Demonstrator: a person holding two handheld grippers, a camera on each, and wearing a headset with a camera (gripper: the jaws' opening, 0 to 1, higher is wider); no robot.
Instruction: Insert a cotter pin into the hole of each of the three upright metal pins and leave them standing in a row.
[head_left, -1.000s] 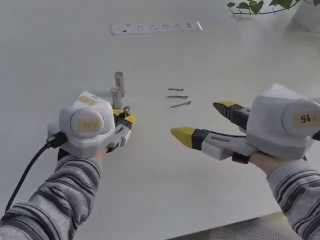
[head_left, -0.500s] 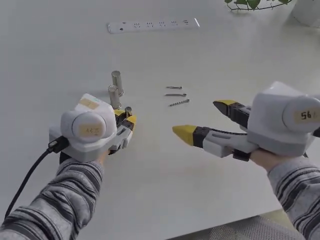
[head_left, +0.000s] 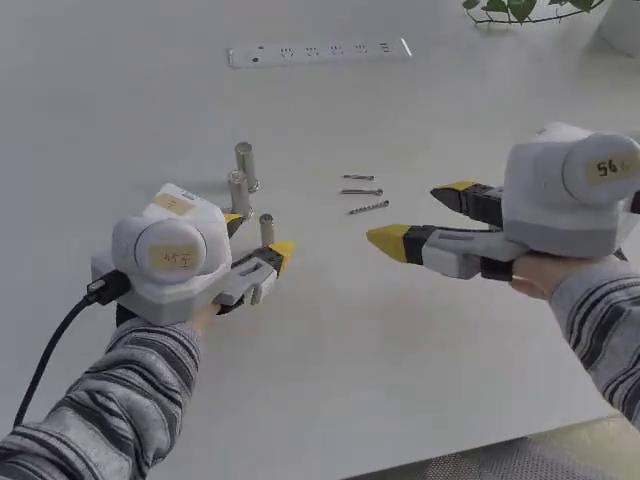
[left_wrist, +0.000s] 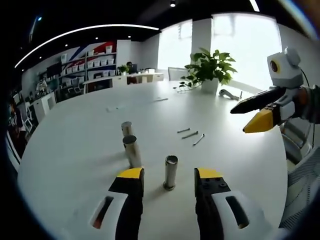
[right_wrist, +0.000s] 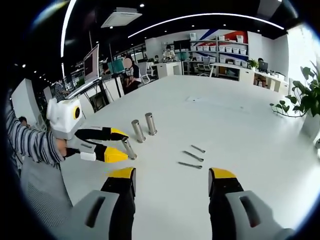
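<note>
Three short, shiny metal pins (head_left: 237, 190) stand upright on the white table (head_left: 330, 350), well in from its near edge. They form a slightly crooked line running toward the far edge. The nearest pin (left_wrist: 170, 171) stands between the spread jaws of the left gripper (head_left: 258, 233), with a gap on each side. Three thin grey cotter pins (head_left: 361, 191) lie flat, apart from the metal pins, toward the right edge. The right gripper (head_left: 420, 213) hovers near them, jaws spread and empty.
</note>
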